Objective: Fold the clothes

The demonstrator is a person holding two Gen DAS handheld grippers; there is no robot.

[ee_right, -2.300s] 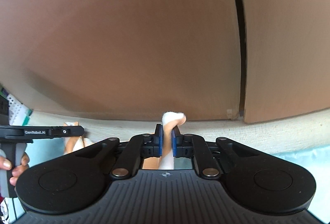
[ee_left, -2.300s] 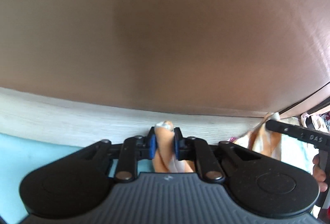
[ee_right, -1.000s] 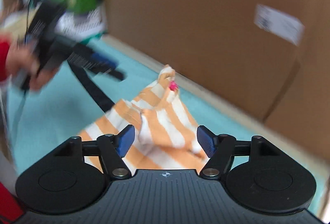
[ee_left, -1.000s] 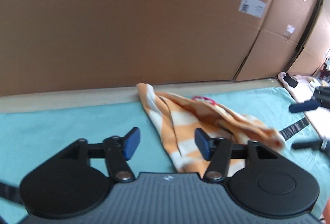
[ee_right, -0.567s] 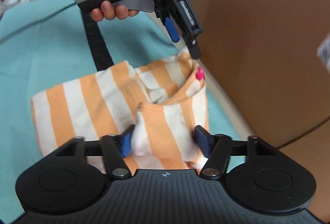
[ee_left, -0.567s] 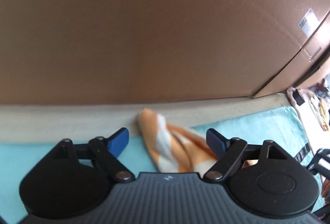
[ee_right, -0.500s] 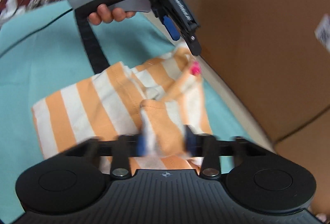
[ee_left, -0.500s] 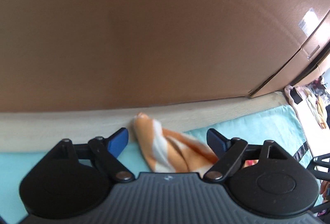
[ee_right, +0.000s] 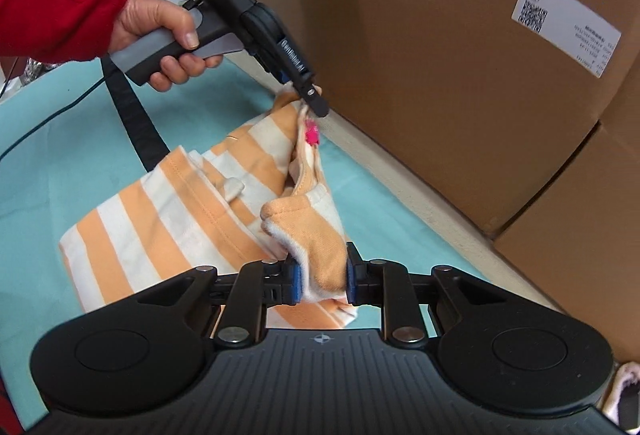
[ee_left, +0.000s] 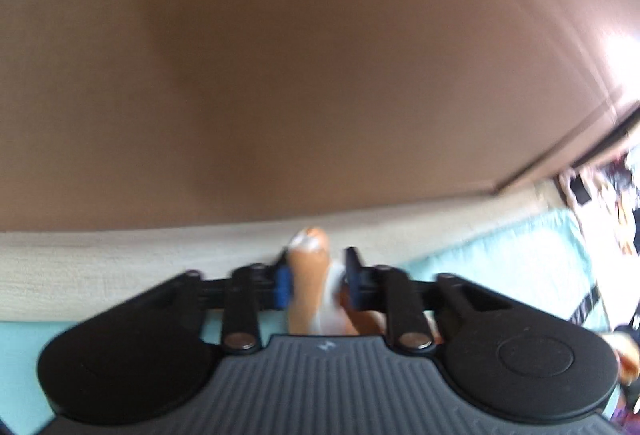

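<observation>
**Both grippers seated on a striped garment at the start of a fold**

The orange-and-white striped garment (ee_right: pixel 172 211) lies bunched on the teal cloth (ee_right: pixel 60 139) beside the cardboard boxes (ee_right: pixel 440 55), its far end lifted slightly. The left gripper (ee_right: pixel 310 97), held by a hand (ee_right: pixel 160 35) in a red sleeve (ee_right: pixel 52 15), has its jaws pressed together on 1 corner of the fabric near a pink tag (ee_right: pixel 311 134); the left wrist view shows the same pinch, blurred. The right gripper (ee_right: pixel 320 281) is closing, and its 2 blue pads (ee_right: pixel 295 283) already bear on a thick bunched edge nearer the camera. No tidy fold is visible yet: the cloth is crumpled and layered unevenly. By judgement, the work is early; the garment remains to be spread flat, folded and squared.
</observation>
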